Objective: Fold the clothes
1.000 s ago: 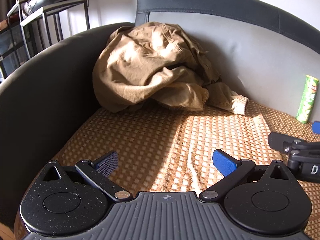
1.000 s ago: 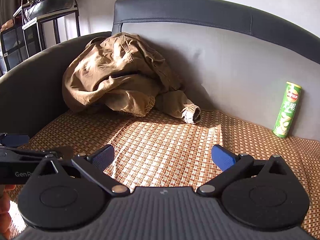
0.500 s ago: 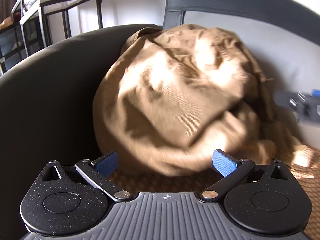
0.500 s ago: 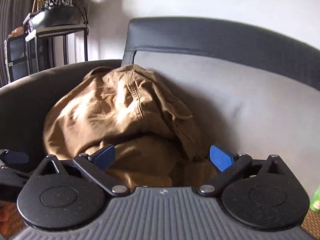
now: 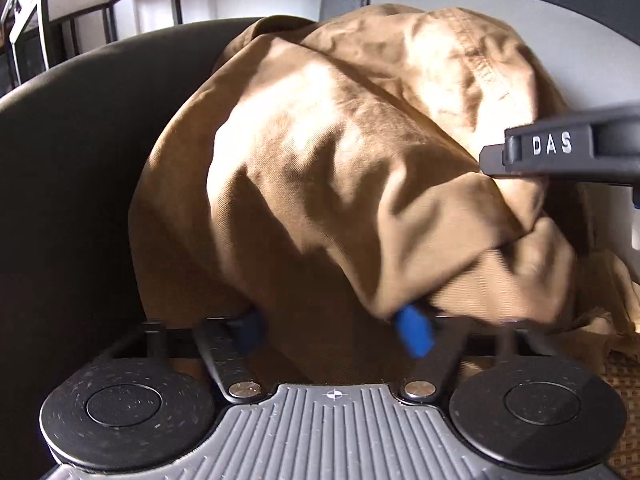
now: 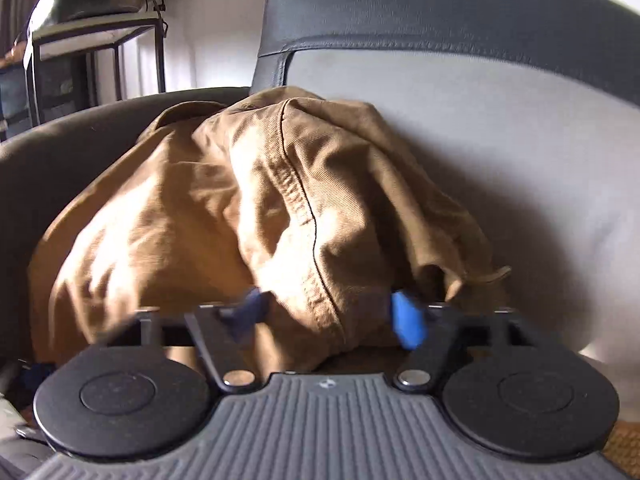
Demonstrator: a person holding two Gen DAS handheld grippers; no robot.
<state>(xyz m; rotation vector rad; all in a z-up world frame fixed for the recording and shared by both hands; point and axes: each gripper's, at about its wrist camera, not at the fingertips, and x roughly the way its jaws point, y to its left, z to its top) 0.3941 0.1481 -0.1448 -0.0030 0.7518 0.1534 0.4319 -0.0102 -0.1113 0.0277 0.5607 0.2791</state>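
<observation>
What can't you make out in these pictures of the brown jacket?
- Jacket type and layout: bunched in a heap, both views.
- Left gripper fingertips: blurred, cloth covers them; grip unclear.
- Right gripper: same, right view.
- Seat mat: mostly hidden behind the jacket and grippers.

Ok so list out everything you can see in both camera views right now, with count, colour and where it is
garment: one, tan-brown, crumpled in a heap in the sofa corner, against armrest and backrest
sofa: one, dark grey frame with a light grey back cushion, behind and beside the heap
woven mat: one, brown, seat at lower right
metal rack: one, black, background upper left
left gripper: one, black with blue pads, open, fabric between the fingers
right gripper: one, black with blue pads, open, fabric between the fingers
</observation>
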